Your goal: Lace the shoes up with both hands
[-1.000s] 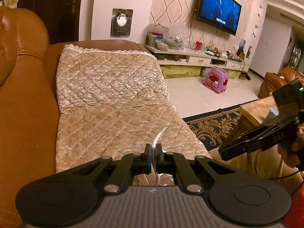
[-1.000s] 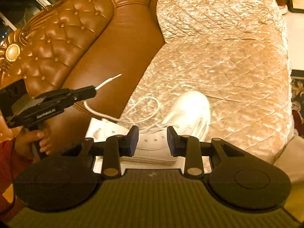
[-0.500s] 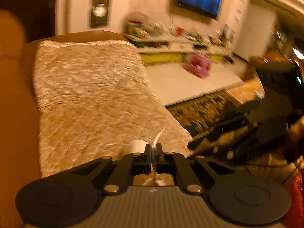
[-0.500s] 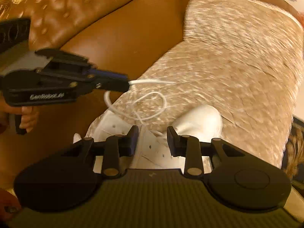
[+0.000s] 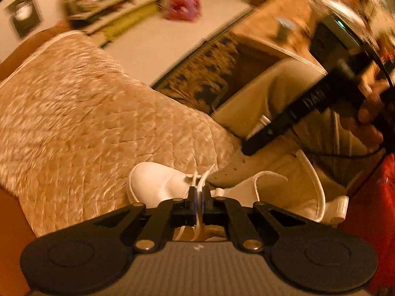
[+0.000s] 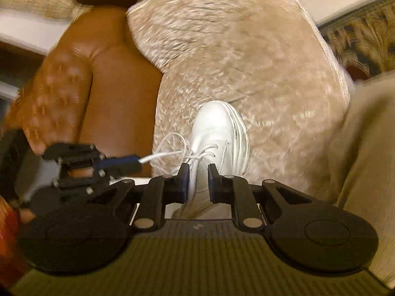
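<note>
A white shoe (image 5: 155, 185) lies on the sofa's quilted cover, toe pointing away from me. My left gripper (image 5: 199, 192) is shut on the end of the white lace (image 5: 205, 172), just above the shoe's throat. In the right wrist view the left gripper (image 6: 137, 161) stands left of the shoe (image 6: 214, 125), with the lace (image 6: 158, 157) running from its tip to the eyelets. My right gripper (image 6: 198, 175) hangs over the shoe's throat, its jaws closing around a white strip of the upper, with a gap still showing. Seen from the left wrist, the right gripper (image 5: 249, 148) touches the eyelet flap (image 5: 232, 170).
A beige quilted cover (image 5: 86, 123) lies over the brown leather sofa (image 6: 118, 98). Beyond the seat edge are a patterned rug (image 5: 205, 79), a wooden table (image 5: 271, 29) and a pink stool (image 5: 182, 6). A person's beige trouser leg (image 6: 365, 135) is at the right.
Both grippers tipped down and came in over the shoe. The right jaws narrowed from wide open. The left gripper kept its hold on the lace and rolled.
</note>
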{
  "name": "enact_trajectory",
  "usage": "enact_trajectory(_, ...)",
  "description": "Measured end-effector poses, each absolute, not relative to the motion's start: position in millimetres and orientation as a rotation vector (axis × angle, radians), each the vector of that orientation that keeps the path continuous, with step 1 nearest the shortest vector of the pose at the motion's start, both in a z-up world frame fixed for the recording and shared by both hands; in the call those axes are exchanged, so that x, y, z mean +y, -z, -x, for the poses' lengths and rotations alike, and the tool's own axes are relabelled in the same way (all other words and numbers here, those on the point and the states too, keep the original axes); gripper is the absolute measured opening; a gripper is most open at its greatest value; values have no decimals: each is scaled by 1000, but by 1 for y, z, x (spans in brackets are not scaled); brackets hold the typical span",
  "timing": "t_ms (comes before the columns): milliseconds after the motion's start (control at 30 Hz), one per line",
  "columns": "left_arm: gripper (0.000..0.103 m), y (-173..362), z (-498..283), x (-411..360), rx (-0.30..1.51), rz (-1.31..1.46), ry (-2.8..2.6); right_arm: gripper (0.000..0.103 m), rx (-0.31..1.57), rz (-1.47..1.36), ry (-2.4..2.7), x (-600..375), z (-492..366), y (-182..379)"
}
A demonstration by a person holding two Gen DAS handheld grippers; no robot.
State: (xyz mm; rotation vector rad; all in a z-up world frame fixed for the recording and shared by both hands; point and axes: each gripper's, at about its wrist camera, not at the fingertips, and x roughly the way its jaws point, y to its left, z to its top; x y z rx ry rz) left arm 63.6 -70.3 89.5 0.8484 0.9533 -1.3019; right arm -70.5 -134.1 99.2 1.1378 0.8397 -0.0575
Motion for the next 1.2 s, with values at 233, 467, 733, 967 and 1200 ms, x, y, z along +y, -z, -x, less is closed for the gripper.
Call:
enact_trajectory(233, 3, -81, -51, -112, 980, -1078, 1320, 19, 765, -1404, 111, -145, 90, -66)
enact_trajectory(467, 3, -85, -77, -141, 1042, -964, 1311, 19, 757, -1350, 113, -143, 88, -69)
enact_trajectory(733, 3, -57, -64, -114, 1193, -939, 1254, 19, 778, -1139, 129, -141, 82, -87)
enact_trajectory(967, 3, -60, -59, -111, 1182, -1000, 1236, 19, 793, -1122, 126, -142, 82, -90)
enact_trajectory(1200, 3, -59, -51, -125, 1165, -1136, 1327, 19, 792, -1147, 135, -143, 83, -87)
